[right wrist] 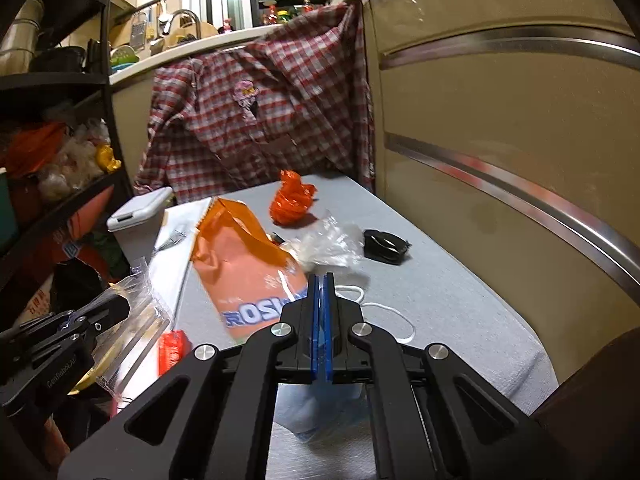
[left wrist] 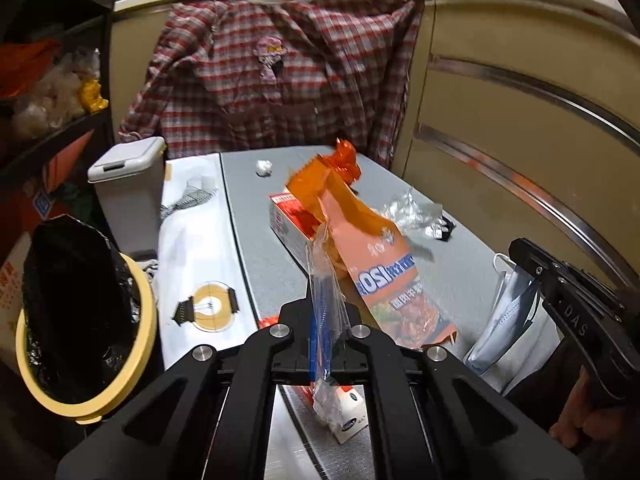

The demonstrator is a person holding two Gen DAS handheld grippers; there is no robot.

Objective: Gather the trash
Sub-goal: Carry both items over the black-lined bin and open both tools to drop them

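My left gripper is shut on a clear plastic wrapper and holds it above the grey table; it also shows in the right wrist view with the wrapper. My right gripper is shut on a blue face mask, which hangs from it in the left wrist view. An orange snack bag lies on the table. A bin with a black liner stands at the left.
On the table lie a crumpled orange wrapper, crumpled clear plastic, a black item, a red-and-white box and a white paper ball. A lidded grey bin stands left. A plaid shirt hangs behind.
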